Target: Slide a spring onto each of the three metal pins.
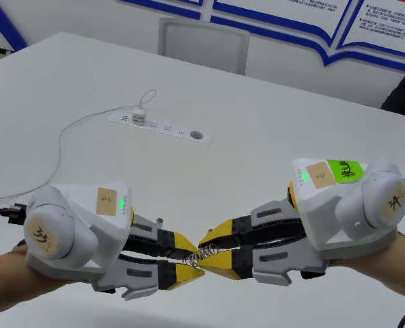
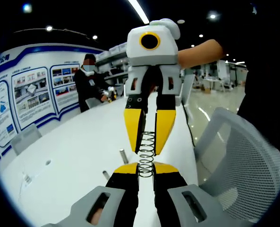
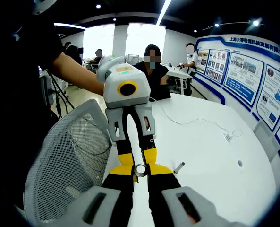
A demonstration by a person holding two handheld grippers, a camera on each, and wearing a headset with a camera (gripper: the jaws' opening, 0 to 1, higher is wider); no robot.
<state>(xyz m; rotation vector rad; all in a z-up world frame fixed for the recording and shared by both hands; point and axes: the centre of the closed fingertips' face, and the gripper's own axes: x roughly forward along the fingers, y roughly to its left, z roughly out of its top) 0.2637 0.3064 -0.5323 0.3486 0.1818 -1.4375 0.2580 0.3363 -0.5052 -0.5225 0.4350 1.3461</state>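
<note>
A small metal spring (image 1: pixel 201 257) hangs in the air between the two grippers, whose yellow tips meet nose to nose above the white table (image 1: pixel 257 157). My left gripper (image 1: pixel 192 260) comes in from the left, shut on one end of the spring (image 2: pixel 147 156). Opposite it, my right gripper (image 1: pixel 207 254) is shut on the other end, and its own view shows the spring (image 3: pixel 140 170) end-on as a ring. Two short metal pins (image 2: pixel 124 155) (image 2: pixel 106 174) stand on the table just beside the jaws. One pin (image 3: pixel 178 167) stands right of the right gripper's tips.
A white power strip (image 1: pixel 160 128) with a plugged charger and trailing cable lies mid-table. A grey chair (image 1: pixel 202 42) stands at the far edge. A mesh chair (image 2: pixel 243 161) is close to the near side. People sit further off in the room.
</note>
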